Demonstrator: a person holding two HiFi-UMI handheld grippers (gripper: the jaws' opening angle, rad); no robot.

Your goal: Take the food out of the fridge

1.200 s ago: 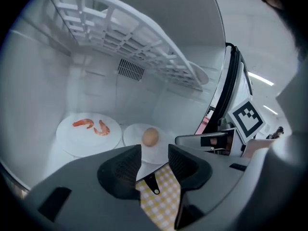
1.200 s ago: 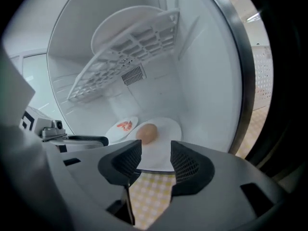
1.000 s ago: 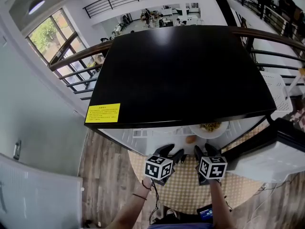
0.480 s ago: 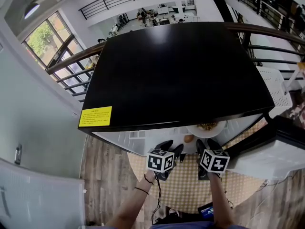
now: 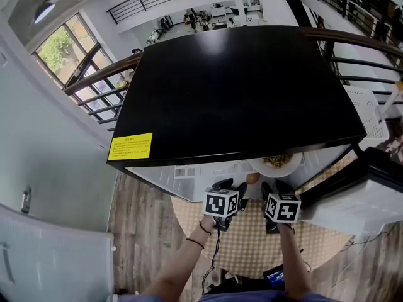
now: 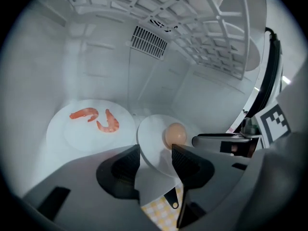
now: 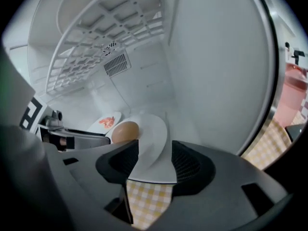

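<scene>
While both pairs of jaws have just been opening, my left gripper (image 6: 156, 154) stands wide inside the fridge (image 6: 96, 57). The rim of the plate (image 6: 150, 146) lies in its gap, egg (image 6: 174, 134) just beyond. My right gripper (image 7: 154, 150) is equally wide at the plate's right rim.

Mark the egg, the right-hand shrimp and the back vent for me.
egg (image 6: 174, 134), left gripper view, middle of its shell.
shrimp (image 6: 112, 125), left gripper view, curved body of the right one.
vent (image 6: 148, 41), left gripper view, middle of its slats.
</scene>
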